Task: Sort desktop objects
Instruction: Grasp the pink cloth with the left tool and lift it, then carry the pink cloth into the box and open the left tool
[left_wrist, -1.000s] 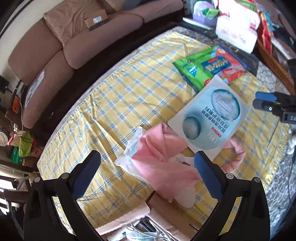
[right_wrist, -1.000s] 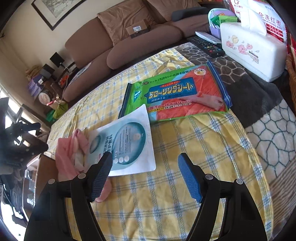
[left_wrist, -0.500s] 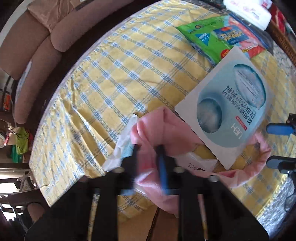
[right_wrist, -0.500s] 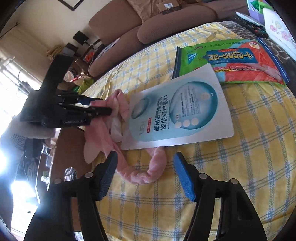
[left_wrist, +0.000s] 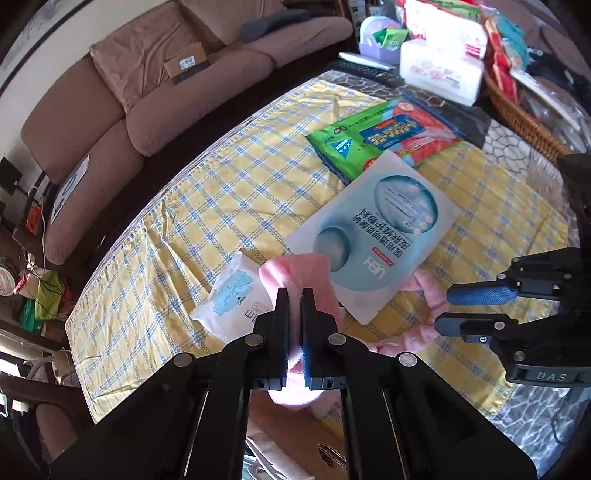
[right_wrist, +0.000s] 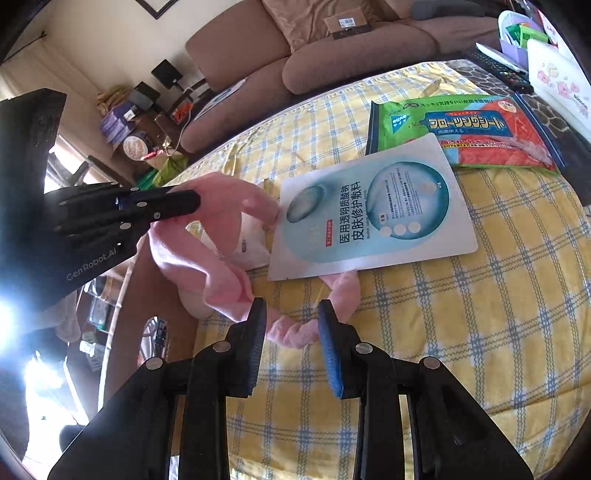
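A pink cloth (left_wrist: 295, 273) lies at the near edge of the yellow checked tablecloth (left_wrist: 207, 199), partly under a pale blue face-mask packet (left_wrist: 376, 236). My left gripper (left_wrist: 294, 295) is shut on the cloth's upper fold and lifts it; this shows in the right wrist view (right_wrist: 195, 206) too. My right gripper (right_wrist: 291, 325) is open, its jaws either side of the cloth's twisted tail (right_wrist: 295, 328). It also shows in the left wrist view (left_wrist: 448, 306). A small white wipes pack (left_wrist: 232, 299) lies under the cloth. A green and orange sheet pack (left_wrist: 384, 136) lies further back.
A brown sofa (left_wrist: 155, 99) runs along the table's far side. A white tissue box (left_wrist: 443, 70), remotes (left_wrist: 365, 64) and a wicker basket (left_wrist: 517, 114) crowd the far right end. A cardboard box (left_wrist: 288, 435) sits below the table's near edge.
My left gripper has closed on the pink cloth and raised its fold. My right gripper has moved left and down to the cloth's tail and narrowed its jaws.
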